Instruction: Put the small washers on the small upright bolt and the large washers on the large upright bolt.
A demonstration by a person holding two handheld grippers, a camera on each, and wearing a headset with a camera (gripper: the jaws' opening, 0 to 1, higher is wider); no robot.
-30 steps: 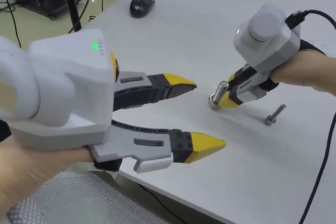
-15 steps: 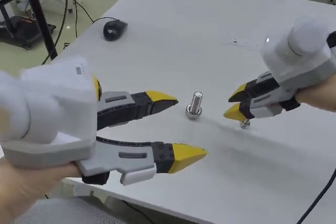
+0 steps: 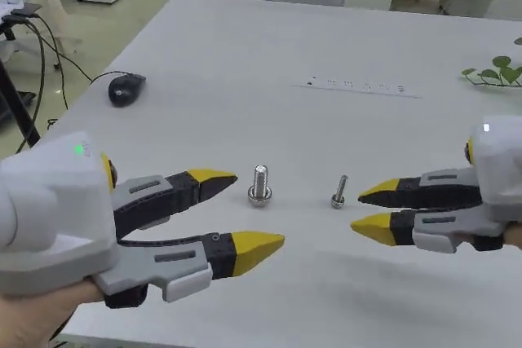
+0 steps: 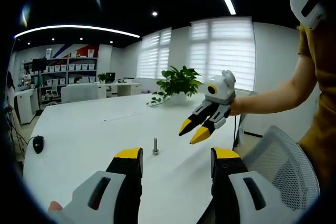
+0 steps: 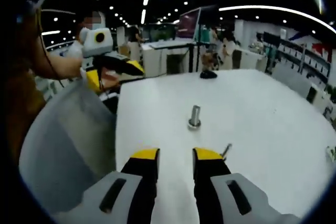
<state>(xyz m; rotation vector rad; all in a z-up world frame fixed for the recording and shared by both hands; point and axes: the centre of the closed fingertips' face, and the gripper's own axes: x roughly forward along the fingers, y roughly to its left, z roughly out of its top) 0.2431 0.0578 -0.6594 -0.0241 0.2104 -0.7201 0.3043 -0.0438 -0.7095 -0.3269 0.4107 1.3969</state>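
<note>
Left gripper point(image 3: 241, 209): jaws spread wide, nothing held between them. Its yellow fingertips point(image 3: 214, 177) point right across the white table point(image 3: 245, 55).

Large bolt point(image 3: 260, 184): standing upright on its head on the table, just beside the farther fingertip and outside the gap. No contact seen.

Small bolt point(image 3: 339, 191): upright, to the right of the large bolt and apart from it, just off the farther tip of the right gripper point(image 3: 367, 208).

Right gripper: jaws parted by a narrow gap, empty. In the right gripper view the small bolt lies close beside the right-hand fingertip, with the large bolt ahead, beyond both tips.
</note>
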